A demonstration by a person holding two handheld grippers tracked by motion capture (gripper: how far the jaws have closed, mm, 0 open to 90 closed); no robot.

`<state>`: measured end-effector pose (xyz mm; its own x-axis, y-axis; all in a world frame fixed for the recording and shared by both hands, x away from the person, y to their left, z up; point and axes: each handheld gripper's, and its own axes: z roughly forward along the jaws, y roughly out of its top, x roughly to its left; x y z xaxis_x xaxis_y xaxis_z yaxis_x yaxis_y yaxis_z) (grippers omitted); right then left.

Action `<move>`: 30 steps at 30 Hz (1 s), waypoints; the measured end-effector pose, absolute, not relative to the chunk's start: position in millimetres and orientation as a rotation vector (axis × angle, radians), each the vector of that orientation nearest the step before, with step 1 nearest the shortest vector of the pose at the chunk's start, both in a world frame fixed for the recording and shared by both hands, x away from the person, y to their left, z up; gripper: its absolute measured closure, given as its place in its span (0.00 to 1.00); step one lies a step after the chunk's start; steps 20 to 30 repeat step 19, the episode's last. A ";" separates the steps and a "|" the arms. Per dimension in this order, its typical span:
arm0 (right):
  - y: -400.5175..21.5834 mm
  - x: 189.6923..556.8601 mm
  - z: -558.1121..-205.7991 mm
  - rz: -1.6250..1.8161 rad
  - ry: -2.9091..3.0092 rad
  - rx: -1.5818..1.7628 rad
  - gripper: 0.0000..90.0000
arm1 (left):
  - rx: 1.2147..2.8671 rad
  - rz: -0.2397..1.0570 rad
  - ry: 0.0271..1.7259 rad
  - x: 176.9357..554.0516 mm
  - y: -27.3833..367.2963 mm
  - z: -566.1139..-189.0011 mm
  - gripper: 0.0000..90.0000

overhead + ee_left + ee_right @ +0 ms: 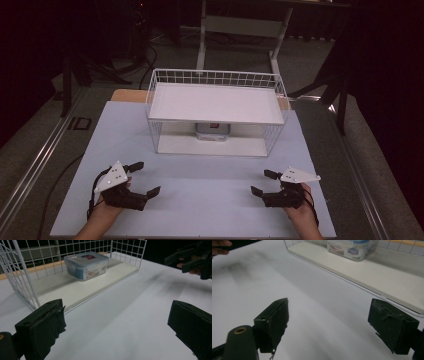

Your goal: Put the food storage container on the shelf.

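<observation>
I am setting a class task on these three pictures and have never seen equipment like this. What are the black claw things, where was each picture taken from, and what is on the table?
A person sits at a white table and holds a hand-operated two-jaw gripper in each hand. The high view looks down from above: the left gripper is at its left, the right gripper at its right. The other two pictures come from small cameras riding on each gripper, looking along its black jaws. Both grippers are open and hold nothing. On the table stands a white wire rack with two shelves. A clear lidded plastic box sits on its lower shelf.
</observation>
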<state>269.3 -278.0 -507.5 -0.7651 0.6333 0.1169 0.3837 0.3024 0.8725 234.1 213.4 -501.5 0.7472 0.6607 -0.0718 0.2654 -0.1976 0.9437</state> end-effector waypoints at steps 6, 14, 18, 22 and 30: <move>-279.7 270.8 -505.5 1.478 2.308 0.927 0.19 | 1.778 0.391 0.735 235.6 213.7 -505.7 0.02; -281.6 273.8 -506.3 1.451 2.309 0.938 0.19 | 1.795 0.397 0.759 235.6 213.7 -507.7 0.02; -283.1 274.8 -506.7 1.456 2.304 0.952 0.19 | 1.807 0.392 0.778 237.0 214.8 -509.7 0.02; -283.3 274.8 -506.6 1.448 2.302 0.956 0.19 | 1.813 0.396 0.778 237.3 214.9 -510.0 0.02; -283.3 274.8 -506.6 1.448 2.302 0.956 0.19 | 1.813 0.396 0.778 237.3 214.9 -510.0 0.02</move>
